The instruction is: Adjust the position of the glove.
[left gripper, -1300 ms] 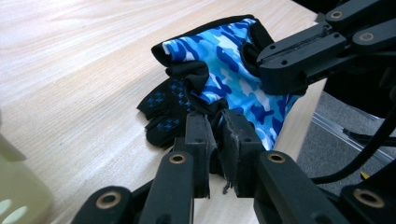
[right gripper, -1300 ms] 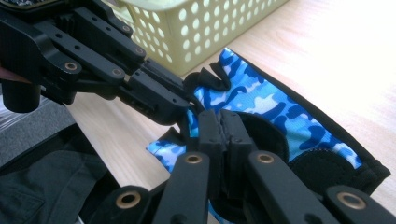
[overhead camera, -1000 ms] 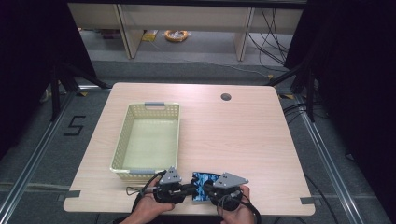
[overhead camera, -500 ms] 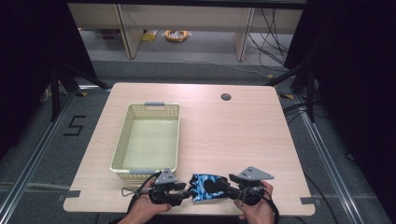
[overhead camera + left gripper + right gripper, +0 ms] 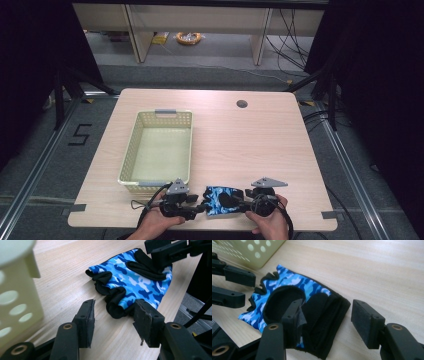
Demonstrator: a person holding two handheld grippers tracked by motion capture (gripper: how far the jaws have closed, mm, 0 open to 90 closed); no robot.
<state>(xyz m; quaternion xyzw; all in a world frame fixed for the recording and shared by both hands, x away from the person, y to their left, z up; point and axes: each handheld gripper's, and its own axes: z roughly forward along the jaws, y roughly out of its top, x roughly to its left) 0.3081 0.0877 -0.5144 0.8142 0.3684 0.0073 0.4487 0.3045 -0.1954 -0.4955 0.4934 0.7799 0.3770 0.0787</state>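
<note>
Lying flat at the table's (image 5: pixel 260 135) near edge beside the basket (image 5: pixel 159 148), the soft, light glove (image 5: pixel 135 282) is flanked by left gripper (image 5: pixel 113 322) and right gripper (image 5: pixel 325 320), jaws just opened, nothing clamped; the thick cuff is judged the best hold.

Ahead-left of left tongs (image 5: pixel 202 209): basket (image 5: pixel 131 161), blocks passage.
Beyond right tongs (image 5: pixel 239 206): bare table (image 5: pixel 250 145), open.
</note>
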